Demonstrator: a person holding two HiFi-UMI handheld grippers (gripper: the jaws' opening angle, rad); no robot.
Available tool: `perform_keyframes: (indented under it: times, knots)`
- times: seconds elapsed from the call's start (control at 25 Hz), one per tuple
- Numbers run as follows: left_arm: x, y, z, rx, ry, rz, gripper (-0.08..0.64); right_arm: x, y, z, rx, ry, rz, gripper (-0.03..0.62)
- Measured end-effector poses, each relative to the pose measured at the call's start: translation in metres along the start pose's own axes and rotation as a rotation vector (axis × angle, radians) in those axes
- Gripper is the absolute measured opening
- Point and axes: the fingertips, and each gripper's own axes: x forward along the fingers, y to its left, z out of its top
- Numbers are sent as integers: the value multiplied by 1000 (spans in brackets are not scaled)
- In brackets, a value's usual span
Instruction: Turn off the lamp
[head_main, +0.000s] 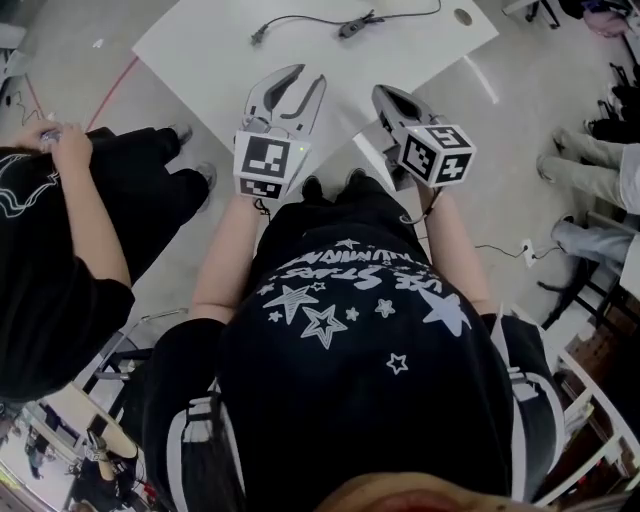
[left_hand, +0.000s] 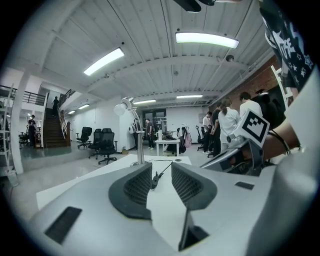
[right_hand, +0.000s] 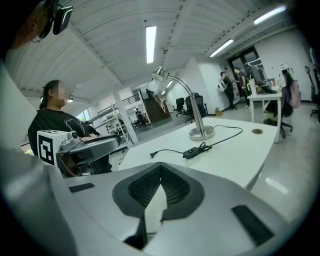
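White table (head_main: 200, 50) with lamp (right_hand: 201, 132) (plug (right_hand: 150, 154) loose)

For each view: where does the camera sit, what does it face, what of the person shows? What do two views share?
Head view: on the head, facing steeply down at the table; torso, forearms, left gripper, right gripper.
Left gripper view: on that gripper, facing the lamp; own open jaws, right forearm.
Right gripper view: on that gripper, facing the lamp; shut jaws.
Shared by gripper views: lamp, cord switch.
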Motion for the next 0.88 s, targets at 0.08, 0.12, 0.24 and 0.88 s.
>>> perform_keyframes:
  times: [0.08, 0.12, 0.24, 0.88]
  knots:
    - [-1, -3, 2, 6, -6, 5, 137, -2, 1, 2, 1, -6, 2, 6]
    - [-2, -3, 3, 8, -10, 13, 118, -3, 1, 3, 1, -9, 5, 6]
    - [-9, -1, 6, 9, -22, 51, 60, -3, 5, 7, -8, -20, 26, 5]
    - [-40, -7, 11, 15, -19, 169, 11, -24, 25, 21, -110, -103, 82, 5]
